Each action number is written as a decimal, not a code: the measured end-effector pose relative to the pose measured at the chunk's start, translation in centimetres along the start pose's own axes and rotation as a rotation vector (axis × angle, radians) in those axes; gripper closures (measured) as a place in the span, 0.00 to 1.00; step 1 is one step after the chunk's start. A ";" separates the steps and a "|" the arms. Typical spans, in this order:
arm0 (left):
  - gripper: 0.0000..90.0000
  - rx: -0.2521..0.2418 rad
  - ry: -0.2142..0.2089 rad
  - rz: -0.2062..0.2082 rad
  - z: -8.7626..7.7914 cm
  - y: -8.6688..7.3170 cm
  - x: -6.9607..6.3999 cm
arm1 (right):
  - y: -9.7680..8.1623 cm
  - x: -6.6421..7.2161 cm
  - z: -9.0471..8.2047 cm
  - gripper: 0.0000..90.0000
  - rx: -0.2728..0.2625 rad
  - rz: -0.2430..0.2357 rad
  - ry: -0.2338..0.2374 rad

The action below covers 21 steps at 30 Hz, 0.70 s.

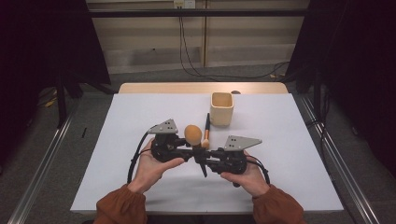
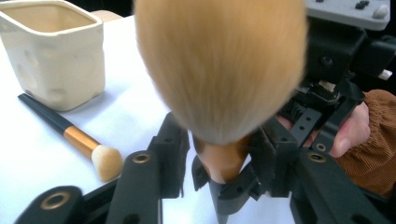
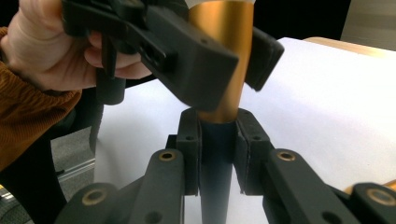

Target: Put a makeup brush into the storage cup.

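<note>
A: Where is the big powder brush (image 1: pixel 192 134) sitting right now?

B: Near the middle of the white table (image 1: pixel 116 140), held up between both tools. Its tan bristle head is pointing up and its dark handle is angling down toward the near edge.

A: Left gripper (image 1: pixel 183 150)?

B: Its jaws are closing in around the gold ferrule (image 3: pixel 223 56). In the right gripper view they are lying against it on both sides; I'm reading that as a grip.

A: And the right gripper (image 1: pixel 201 156)?

B: Jaws nearly together, pads (image 3: pixel 189 154) pressing on the dark handle (image 3: pixel 217 177) just below the ferrule.

A: Anything else on the table?

B: A smaller makeup brush (image 1: pixel 206 132) is lying flat just right of the big one, bristles toward the near side. A cream square cup (image 1: pixel 222 109) is standing upright just beyond it.
</note>
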<state>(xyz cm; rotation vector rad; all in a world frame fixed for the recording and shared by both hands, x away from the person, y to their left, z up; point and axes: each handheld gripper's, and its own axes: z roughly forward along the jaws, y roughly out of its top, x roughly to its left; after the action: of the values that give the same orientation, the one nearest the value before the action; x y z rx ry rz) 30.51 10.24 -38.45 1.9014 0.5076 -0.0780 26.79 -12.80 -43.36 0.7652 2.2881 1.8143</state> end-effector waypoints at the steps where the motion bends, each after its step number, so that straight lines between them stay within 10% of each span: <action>1: 0.61 -0.003 0.002 -0.003 0.0 0.0 0.0 | 0.0 0.0 0.0 0.84 0.001 0.004 0.001; 15: 0.16 -0.053 0.087 0.008 -0.3 -0.9 0.1 | 0.0 -0.7 -0.9 0.84 -0.019 0.017 -0.031; 21: 0.13 -0.075 0.101 0.011 -1.1 -1.6 0.1 | 0.2 -0.9 -1.7 0.84 -0.047 0.017 -0.050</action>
<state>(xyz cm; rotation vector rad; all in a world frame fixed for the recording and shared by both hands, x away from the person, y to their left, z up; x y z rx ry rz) 29.82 11.73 -39.46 1.8409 0.5607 0.0441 26.97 -14.66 -42.94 0.8158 2.2069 1.8275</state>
